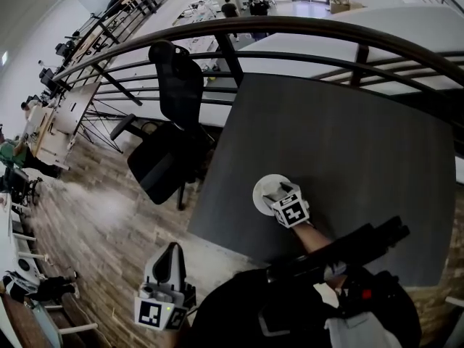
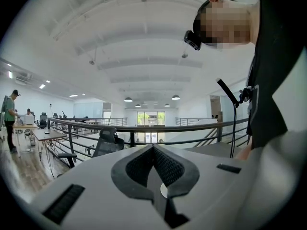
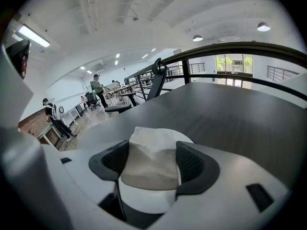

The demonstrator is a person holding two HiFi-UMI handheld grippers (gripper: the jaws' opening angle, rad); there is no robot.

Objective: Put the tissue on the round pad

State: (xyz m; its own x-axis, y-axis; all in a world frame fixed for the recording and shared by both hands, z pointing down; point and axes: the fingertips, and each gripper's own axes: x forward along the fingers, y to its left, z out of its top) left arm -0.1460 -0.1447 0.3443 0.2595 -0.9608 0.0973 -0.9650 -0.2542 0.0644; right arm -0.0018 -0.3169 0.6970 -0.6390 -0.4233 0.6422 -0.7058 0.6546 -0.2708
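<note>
Right claw (image 3: pixel 152 163) is clamping the white tissue (image 3: pixel 152 145) between both pads, and I am holding it directly over the round pad (image 1: pixel 258 193), which is lying toward the near-left part of the dark table (image 1: pixel 362 165). I am judging this to be the placing step, close to done. The tissue's far end is drooping onto the white disc, though I cannot tell whether it is fully resting there. By my reckoning, the next move is calling for the jaws to part gently and lift straight up, so the light paper is not clinging to the rubber and dragging off. Around the work, the curved railing (image 1: pixel 304 27) is running behind the table and the black office chair (image 1: pixel 170 136) is standing off its left edge. The left claw (image 2: pixel 154 150) is hanging closed and empty, low off the near edge. Nothing is blocking the pad.
</note>
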